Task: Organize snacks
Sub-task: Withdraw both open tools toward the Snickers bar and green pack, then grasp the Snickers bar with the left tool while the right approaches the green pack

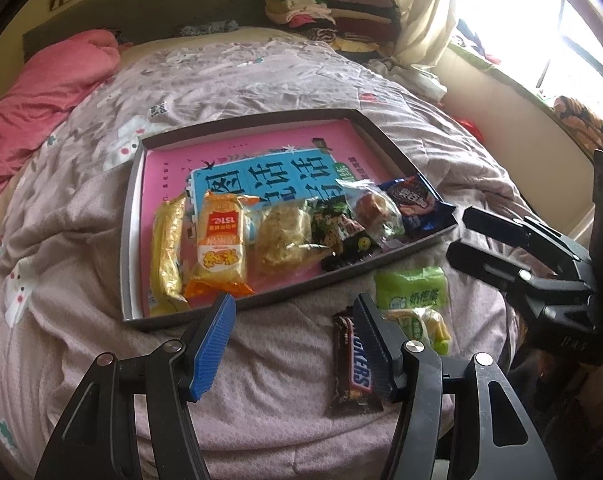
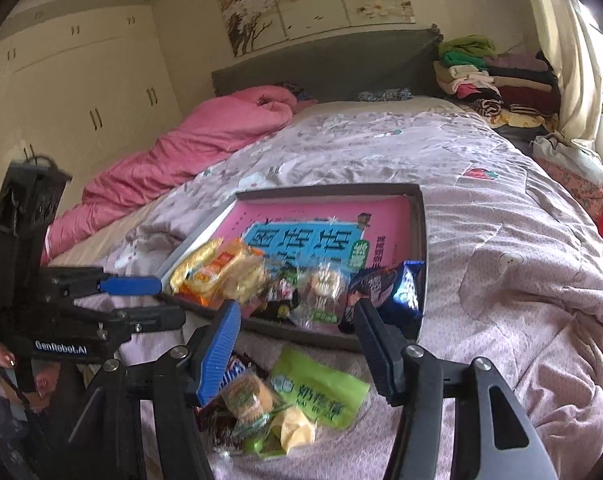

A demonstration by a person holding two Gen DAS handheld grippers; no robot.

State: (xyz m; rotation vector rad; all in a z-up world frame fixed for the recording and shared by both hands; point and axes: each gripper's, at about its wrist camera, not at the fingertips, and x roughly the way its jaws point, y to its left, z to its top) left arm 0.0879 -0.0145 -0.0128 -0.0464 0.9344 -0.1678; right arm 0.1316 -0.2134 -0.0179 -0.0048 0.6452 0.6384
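Covering most of both views is a bed (image 1: 261,80) under a mauve printed quilt (image 1: 81,240), with a pink duvet (image 2: 189,148) bunched along its far side and a pile of folded clothes (image 2: 489,80) by the headboard. On the quilt lies a shallow tray (image 1: 135,216), its floor pink with a blue printed panel. Along the tray's near edge runs a row of snacks: a yellow pack (image 1: 166,256) at one end, an orange bread pack (image 1: 221,248) beside it, a clear-wrapped pastry (image 1: 281,236), a dark green packet (image 1: 343,236), a clear bag with a brown bun (image 1: 375,210), and a blue packet (image 1: 415,204) at the other end.

Outside the tray, just in front of its near edge, three snacks rest on the quilt: a green packet (image 2: 321,388), a clear-wrapped yellow cake (image 2: 261,408) overlapping it, and a Snickers bar (image 1: 353,364) beside them.

The left tool (image 1: 293,344) hovers over the quilt with its jaws about half apart and nothing between them; the Snickers bar lies partly behind one finger. The right tool (image 2: 297,348) stands likewise half apart and empty, poised above the three loose snacks.
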